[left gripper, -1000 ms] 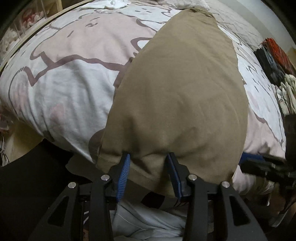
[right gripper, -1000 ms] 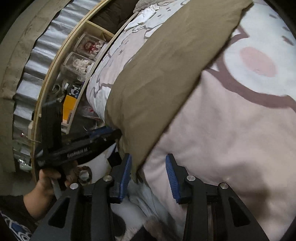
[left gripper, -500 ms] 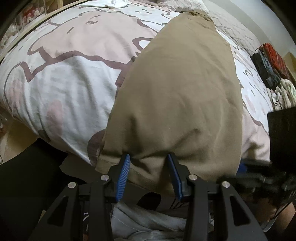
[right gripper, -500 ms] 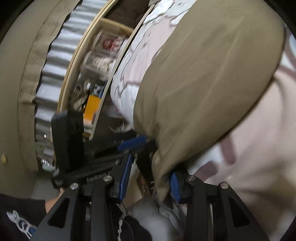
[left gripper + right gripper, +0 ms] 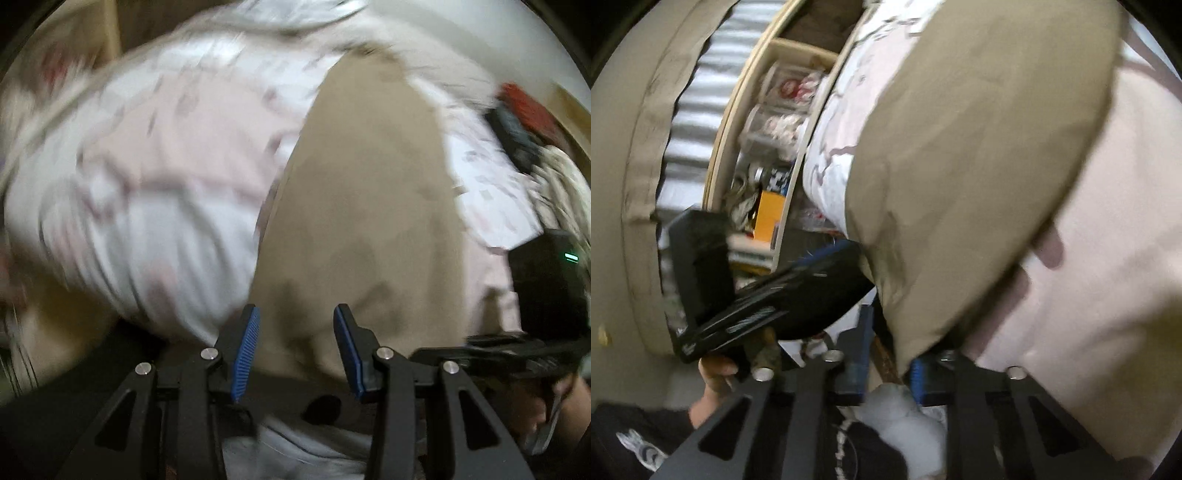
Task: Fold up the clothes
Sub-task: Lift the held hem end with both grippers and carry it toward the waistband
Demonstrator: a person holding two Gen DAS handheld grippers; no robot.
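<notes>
Tan garment (image 5: 369, 206) spread lengthwise on the bed's pink-and-white patterned duvet (image 5: 155, 177), its near hem hanging over the near edge. Left gripper (image 5: 295, 343) at that hem, jaws parted, cloth lying between the blue pads (image 5: 245, 343) but not pinched. Right gripper (image 5: 886, 369) at the hem's right corner; grip state blurred, cannot tell. Folded clothes pile (image 5: 528, 122) at the bed's far right edge; left view motion-blurred
</notes>
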